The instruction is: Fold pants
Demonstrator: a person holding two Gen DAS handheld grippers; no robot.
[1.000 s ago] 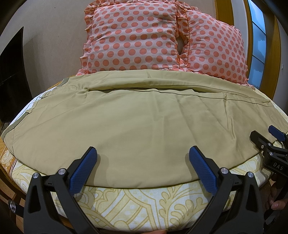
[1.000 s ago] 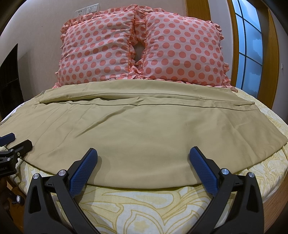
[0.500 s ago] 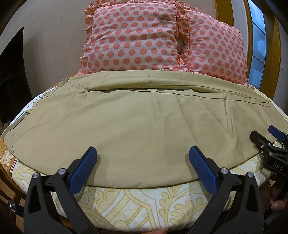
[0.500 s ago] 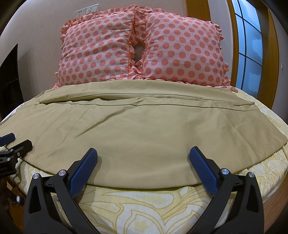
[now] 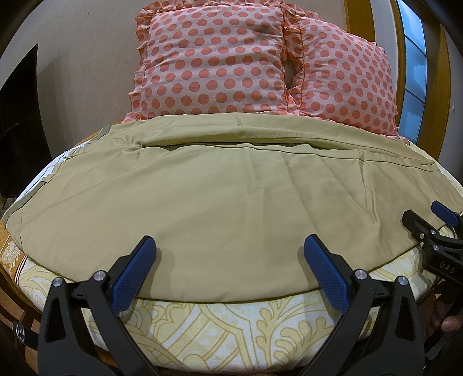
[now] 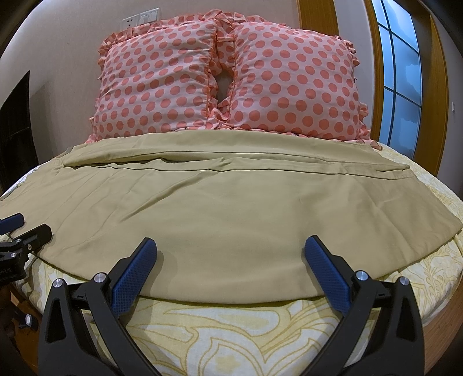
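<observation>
This was a home bedroom: a bed (image 6: 231,341) under a yellow patterned sheet filled the view, two pink polka-dot pillows (image 6: 162,84) leaned against the wall at 12 o'clock, and a wood-framed window (image 6: 402,75) stood at 2 o'clock.

Matt khaki cloth pants (image 5: 231,208), printed cotton bedsheet (image 5: 231,326), textured blue pads (image 5: 133,277), glossy wood frame (image 6: 315,23)

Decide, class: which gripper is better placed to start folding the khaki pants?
Neither clearly. The left gripper and right gripper both hover open at the near edge of the pants, left toward the waistband, right toward the hems; the fold probably needs both.
</observation>
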